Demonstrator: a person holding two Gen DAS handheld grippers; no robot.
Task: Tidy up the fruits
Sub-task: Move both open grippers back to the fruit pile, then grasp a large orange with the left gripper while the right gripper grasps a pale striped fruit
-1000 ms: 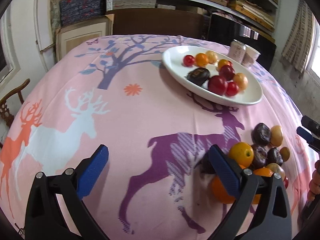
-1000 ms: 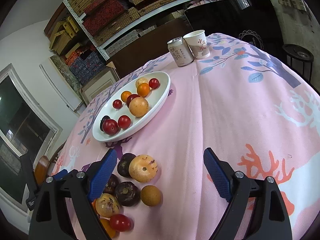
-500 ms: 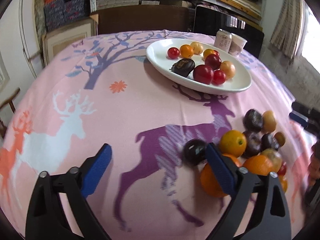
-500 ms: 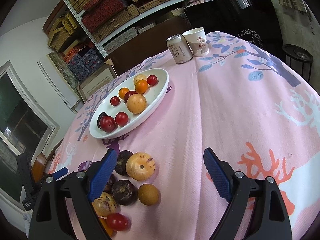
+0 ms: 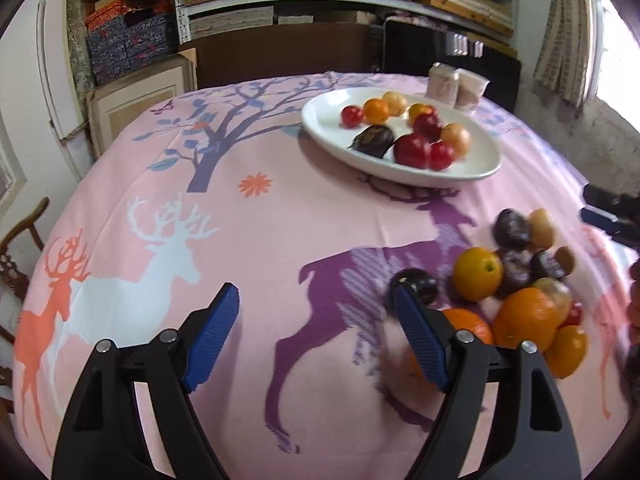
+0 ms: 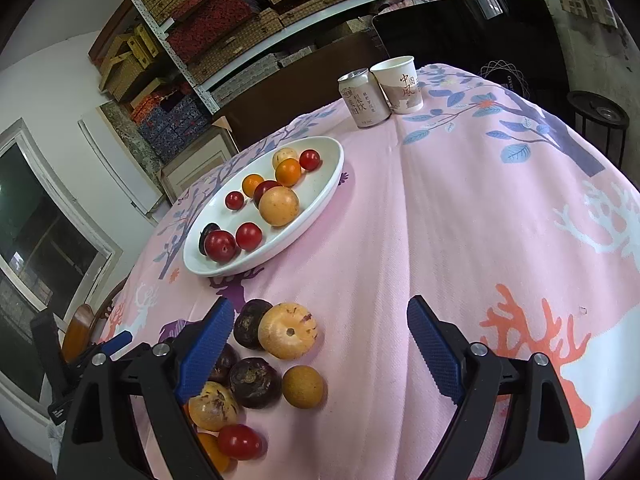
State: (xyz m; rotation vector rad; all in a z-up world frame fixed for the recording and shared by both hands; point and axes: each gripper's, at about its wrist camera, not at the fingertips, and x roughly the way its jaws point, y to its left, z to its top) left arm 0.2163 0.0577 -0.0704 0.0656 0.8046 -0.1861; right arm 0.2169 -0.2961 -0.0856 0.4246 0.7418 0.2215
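One dark plum (image 5: 414, 285) matters here — it sits on the surface (image 5: 280, 220) just beyond your left gripper's (image 5: 316, 340) right fingertip, outside the jaws rather than between them, with the loose fruit pile (image 5: 520, 280) further right and the white plate (image 5: 400, 168) well ahead. Your left gripper is nearer to it than the right gripper (image 6: 320, 344), which hangs wide open and holds nothing. Against the earlier frame, the left jaws have just been closing on empty air, and the plum has come out from behind the finger.
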